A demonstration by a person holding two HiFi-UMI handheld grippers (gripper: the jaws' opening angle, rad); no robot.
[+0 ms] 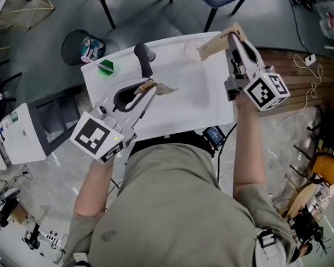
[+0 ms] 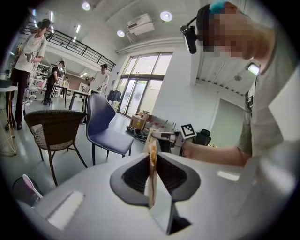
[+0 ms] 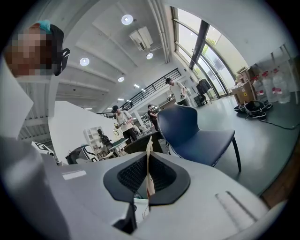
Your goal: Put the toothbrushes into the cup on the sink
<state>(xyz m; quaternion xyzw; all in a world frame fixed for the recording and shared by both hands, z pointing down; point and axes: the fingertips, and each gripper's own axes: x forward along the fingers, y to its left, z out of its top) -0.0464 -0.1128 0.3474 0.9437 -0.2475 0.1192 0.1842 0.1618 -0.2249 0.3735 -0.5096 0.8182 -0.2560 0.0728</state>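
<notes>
Pinching tan packets (image 1: 210, 45), perhaps toothbrushes: left gripper (image 1: 149, 86), right gripper (image 1: 232, 39), above sink (image 1: 199, 104).

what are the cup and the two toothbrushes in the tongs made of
Cup: clear, glossy, likely plastic or glass; the white sink shows through it. Left toothbrush and right toothbrush: matte tan, thin and flat edge-on, so bamboo or a card sleeve; I can't tell which.

Two tools: left tool (image 1: 147, 88), right tool (image 1: 233, 39); two toothbrushes (image 1: 165, 90) (image 1: 212, 45); one cup (image 1: 192, 50); one faucet (image 1: 143, 55); one sink (image 1: 182, 108); one bin (image 1: 79, 46).
</notes>
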